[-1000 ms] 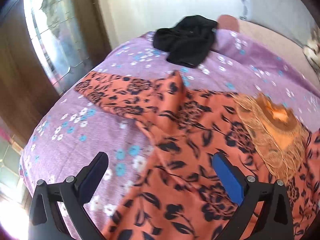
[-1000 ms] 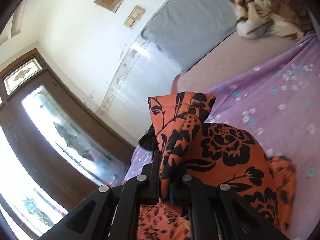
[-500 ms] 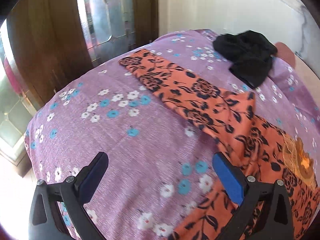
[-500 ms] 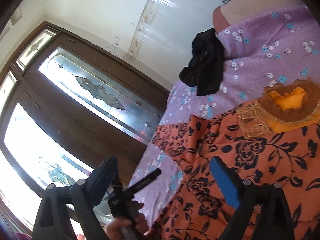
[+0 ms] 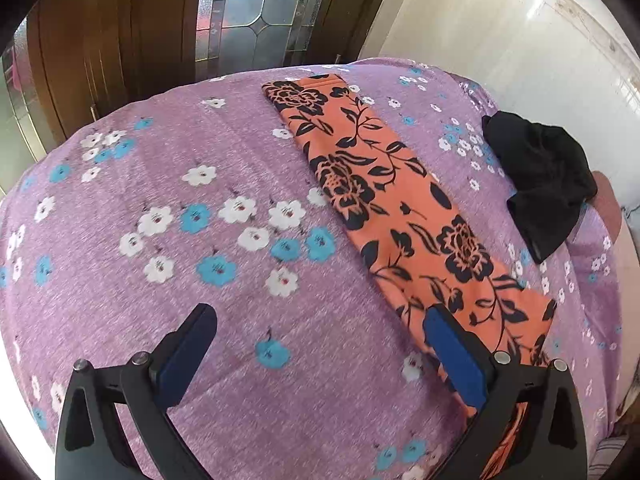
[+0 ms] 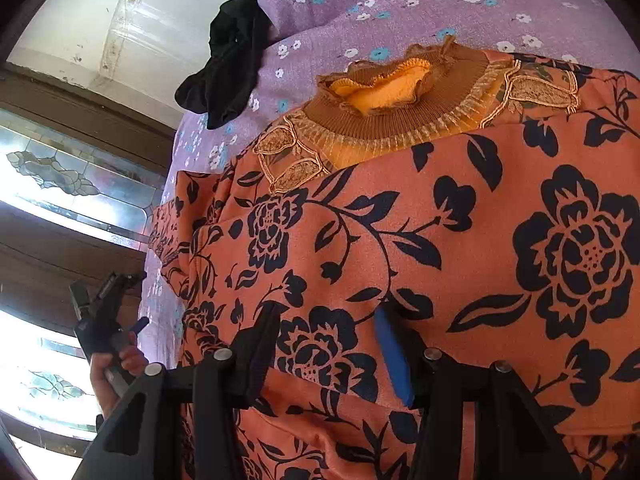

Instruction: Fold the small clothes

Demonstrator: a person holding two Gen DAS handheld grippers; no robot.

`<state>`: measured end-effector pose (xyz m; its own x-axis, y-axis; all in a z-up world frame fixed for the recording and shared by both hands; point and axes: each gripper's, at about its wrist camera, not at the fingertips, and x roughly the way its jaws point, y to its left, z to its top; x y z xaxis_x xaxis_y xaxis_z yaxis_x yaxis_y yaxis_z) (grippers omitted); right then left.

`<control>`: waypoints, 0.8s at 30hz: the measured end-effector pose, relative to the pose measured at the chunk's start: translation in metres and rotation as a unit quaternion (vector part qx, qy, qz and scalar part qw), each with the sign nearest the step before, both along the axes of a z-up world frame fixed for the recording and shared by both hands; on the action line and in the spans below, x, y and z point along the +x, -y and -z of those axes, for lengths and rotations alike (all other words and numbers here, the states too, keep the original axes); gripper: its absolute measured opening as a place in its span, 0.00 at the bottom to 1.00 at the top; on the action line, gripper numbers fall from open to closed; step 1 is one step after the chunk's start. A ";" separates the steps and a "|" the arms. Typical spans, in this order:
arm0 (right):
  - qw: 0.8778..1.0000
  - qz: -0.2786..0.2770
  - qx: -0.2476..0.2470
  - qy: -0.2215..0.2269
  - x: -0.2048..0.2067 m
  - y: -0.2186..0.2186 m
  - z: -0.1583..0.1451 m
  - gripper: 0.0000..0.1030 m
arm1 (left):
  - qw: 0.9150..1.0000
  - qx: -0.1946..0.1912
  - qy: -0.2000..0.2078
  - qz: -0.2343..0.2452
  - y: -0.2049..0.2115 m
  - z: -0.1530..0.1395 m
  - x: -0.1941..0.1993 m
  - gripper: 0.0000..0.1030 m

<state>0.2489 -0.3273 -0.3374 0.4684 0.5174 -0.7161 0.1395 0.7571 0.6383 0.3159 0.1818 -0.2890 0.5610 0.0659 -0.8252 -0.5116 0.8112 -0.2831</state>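
An orange garment with black flowers (image 6: 460,248) lies on the purple flowered bedspread (image 5: 200,240). Its brown knit collar (image 6: 400,116) lies toward the wall. One sleeve (image 5: 372,184) stretches flat across the bed in the left wrist view. My left gripper (image 5: 316,336) is open and empty, hovering above the bedspread beside the sleeve's near end; it also shows at the left edge of the right wrist view (image 6: 108,320). My right gripper (image 6: 328,344) is open, low over the garment's body, its fingers (image 6: 394,360) close to the cloth.
A crumpled black garment (image 5: 548,184) lies at the bed's far side near the white wall; it also shows in the right wrist view (image 6: 232,60). A wooden door with leaded glass (image 5: 240,12) stands past the bed's edge.
My right gripper let go of the folded-over orange cloth, opened, and dropped low over the garment. My left gripper swung left along the bed toward the outstretched sleeve.
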 end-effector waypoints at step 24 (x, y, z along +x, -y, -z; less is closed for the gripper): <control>0.999 0.004 0.022 0.024 0.009 -0.005 -0.003 0.63 | 0.993 -0.064 0.091 0.028 -0.026 0.007 0.078 0.05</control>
<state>0.2579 -0.3222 -0.3349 0.5060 0.5441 -0.6693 0.1148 0.7265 0.6775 0.3935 0.2076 -0.2959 0.7019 -0.0692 -0.7089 -0.3973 0.7880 -0.4703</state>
